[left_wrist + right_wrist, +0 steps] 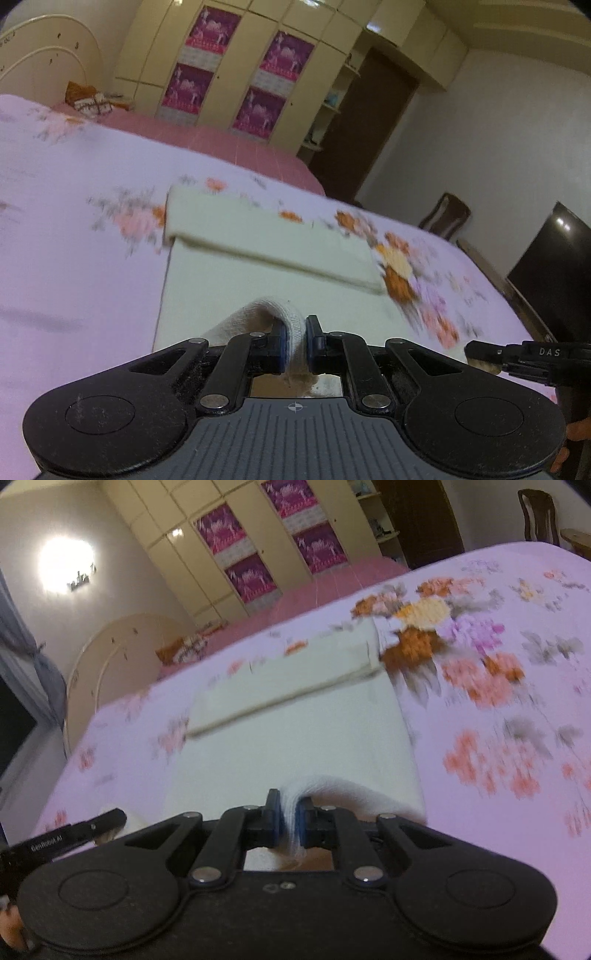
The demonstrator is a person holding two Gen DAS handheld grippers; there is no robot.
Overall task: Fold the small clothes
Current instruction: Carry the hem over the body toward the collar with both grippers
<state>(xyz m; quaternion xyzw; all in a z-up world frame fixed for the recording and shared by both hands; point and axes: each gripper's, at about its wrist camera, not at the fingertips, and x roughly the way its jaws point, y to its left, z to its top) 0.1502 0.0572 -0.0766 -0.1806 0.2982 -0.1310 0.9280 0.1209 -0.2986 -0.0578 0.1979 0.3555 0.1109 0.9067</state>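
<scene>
Left gripper (295,339) is clamped on the near edge of the cream cloth (258,288). Right gripper (290,821) is clamped likewise, on the same edge. The cloth's folded part (toward 12 o'clock) lies on the floral bedsheet (498,701).

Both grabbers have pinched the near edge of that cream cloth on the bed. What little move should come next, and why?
Probably carry the pinched edge forward and lay it over the far part. The left gripper and right gripper are each shut on a near corner of the cream cloth, which lies flat on the floral bedspread, its far end already folded over. That would halve it.
</scene>
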